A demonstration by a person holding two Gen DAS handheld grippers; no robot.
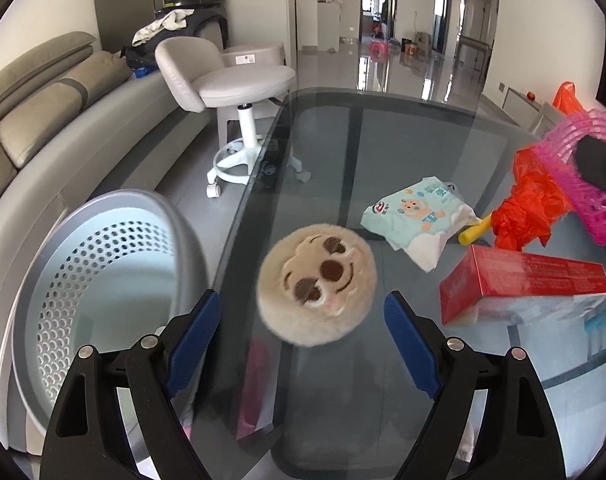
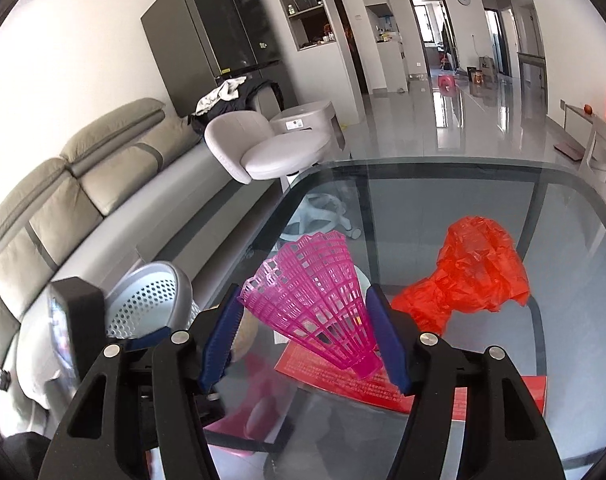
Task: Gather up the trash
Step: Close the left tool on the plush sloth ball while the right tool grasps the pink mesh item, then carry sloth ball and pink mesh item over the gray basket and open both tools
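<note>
Right tool (image 2: 303, 328) clamped on pink shuttlecock (image 2: 315, 300), lifted over glass surface (image 2: 443, 208), red plastic bag (image 2: 471, 272) ahead to its right. Left tool (image 1: 303, 332) wide open, gripping nothing, round plush face (image 1: 317, 284) just ahead between its fingers; perforated bin (image 1: 103, 280) to its left.

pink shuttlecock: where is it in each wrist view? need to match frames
Left wrist view: the pink shuttlecock is at the far right edge, in front of the red plastic bag, with a dark gripper part over it.
Right wrist view: the shuttlecock is at lower centre, between the right gripper pads.
Shared landmark: the perforated grey bin, lower left in both.
</note>
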